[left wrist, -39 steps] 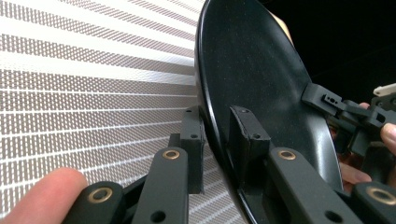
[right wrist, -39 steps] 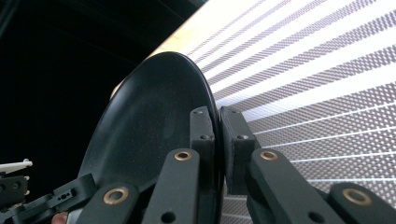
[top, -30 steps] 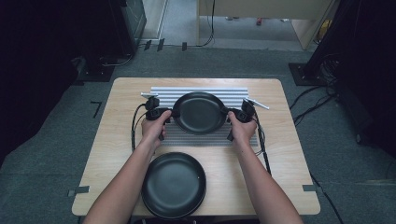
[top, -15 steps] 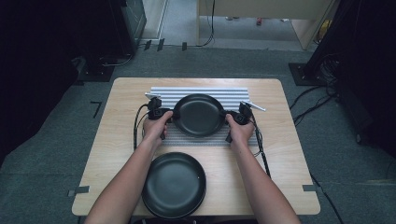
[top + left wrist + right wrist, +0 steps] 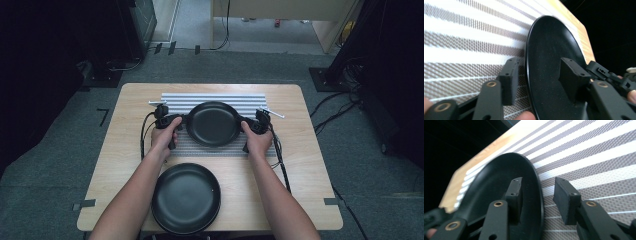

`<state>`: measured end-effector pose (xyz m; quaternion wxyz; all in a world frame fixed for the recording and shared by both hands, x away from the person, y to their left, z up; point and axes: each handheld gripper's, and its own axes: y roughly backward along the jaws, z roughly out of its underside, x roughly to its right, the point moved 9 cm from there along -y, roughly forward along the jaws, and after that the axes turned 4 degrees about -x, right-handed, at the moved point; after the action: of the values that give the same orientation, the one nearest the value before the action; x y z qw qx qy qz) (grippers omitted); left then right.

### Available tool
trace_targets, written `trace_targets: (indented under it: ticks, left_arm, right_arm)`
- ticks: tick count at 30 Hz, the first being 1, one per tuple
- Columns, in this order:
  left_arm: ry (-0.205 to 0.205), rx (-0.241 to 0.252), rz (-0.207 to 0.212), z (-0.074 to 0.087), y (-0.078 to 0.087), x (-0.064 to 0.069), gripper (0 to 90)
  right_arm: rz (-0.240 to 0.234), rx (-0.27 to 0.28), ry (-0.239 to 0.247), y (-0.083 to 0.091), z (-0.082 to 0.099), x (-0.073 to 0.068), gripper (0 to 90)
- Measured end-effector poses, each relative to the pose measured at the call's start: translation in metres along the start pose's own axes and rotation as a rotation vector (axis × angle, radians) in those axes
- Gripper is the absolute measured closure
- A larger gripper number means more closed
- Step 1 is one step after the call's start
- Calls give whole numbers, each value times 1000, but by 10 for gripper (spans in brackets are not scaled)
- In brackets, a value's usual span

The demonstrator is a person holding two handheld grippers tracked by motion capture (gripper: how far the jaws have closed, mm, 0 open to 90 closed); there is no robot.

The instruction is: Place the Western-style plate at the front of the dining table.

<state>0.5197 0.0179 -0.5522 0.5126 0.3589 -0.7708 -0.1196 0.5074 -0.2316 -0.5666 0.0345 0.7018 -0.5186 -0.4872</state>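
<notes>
Tongs (image 5: 183, 121) (image 5: 243, 122) just loosened, astride plate (image 5: 212, 123) rim on mat (image 5: 220, 97)

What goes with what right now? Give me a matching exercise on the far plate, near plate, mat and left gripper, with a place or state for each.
Things:
1. far plate
2. near plate
3. mat
4. left gripper

Places or states:
A. at the table's near edge, between the forearms
B. striped, lying under a plate
C. jaws apart, either side of a plate rim
D. on the mat, between the two grippers

Pairs: 1-D, 2-A, 3-B, 4-C
</notes>
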Motion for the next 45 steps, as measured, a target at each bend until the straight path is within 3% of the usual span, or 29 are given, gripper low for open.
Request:
trace_targets:
  ticks: [1, 4, 6, 10, 11, 12, 15, 18, 23, 25, 29, 33, 39, 45]
  left_arm:
    - [-39, 31, -7, -1, 7, 1, 463]
    - [-78, 58, -18, -2, 15, 1, 441]
    - [-140, 100, -42, 0, 25, 2, 427]
    - [-202, 131, -40, 6, 40, 8, 401]
    - [-202, 131, -40, 6, 40, 8, 386]
    - [-216, 109, -71, 11, 47, 8, 357]
    - [-233, 73, -114, 18, 55, 7, 245]
    - [-269, 67, -168, 26, 68, 6, 171]
    - [-297, 81, -169, 35, 82, 8, 124]
    - [-332, 88, -170, 42, 91, 11, 105]
    - [-369, 109, -196, 50, 101, 12, 104]
    - [-391, 112, -234, 65, 111, 8, 103]
    - [-374, 131, -238, 76, 124, 2, 103]
    - [-353, 143, -248, 89, 141, -11, 103]
  right_arm:
    - [8, 10, 22, 6, -2, 2, 591]
    - [8, 41, 6, 13, -5, 3, 578]
    - [38, 69, 41, 26, -9, 6, 539]
    - [32, 78, 92, 40, -9, 5, 486]
    - [23, 84, 104, 43, -10, 4, 465]
    - [19, 93, 122, 48, -10, 4, 443]
    - [34, 104, 168, 59, -8, 3, 408]
    - [-2, 95, 155, 69, -2, 1, 373]
    - [-35, 44, 165, 85, 8, 0, 339]
    - [-35, 9, 212, 96, 18, 4, 307]
    - [-25, -7, 267, 113, 28, 7, 287]
    - [-6, -23, 308, 127, 36, 10, 276]
    - [22, -20, 342, 142, 43, 19, 264]
    - [72, -12, 366, 162, 57, 46, 239]
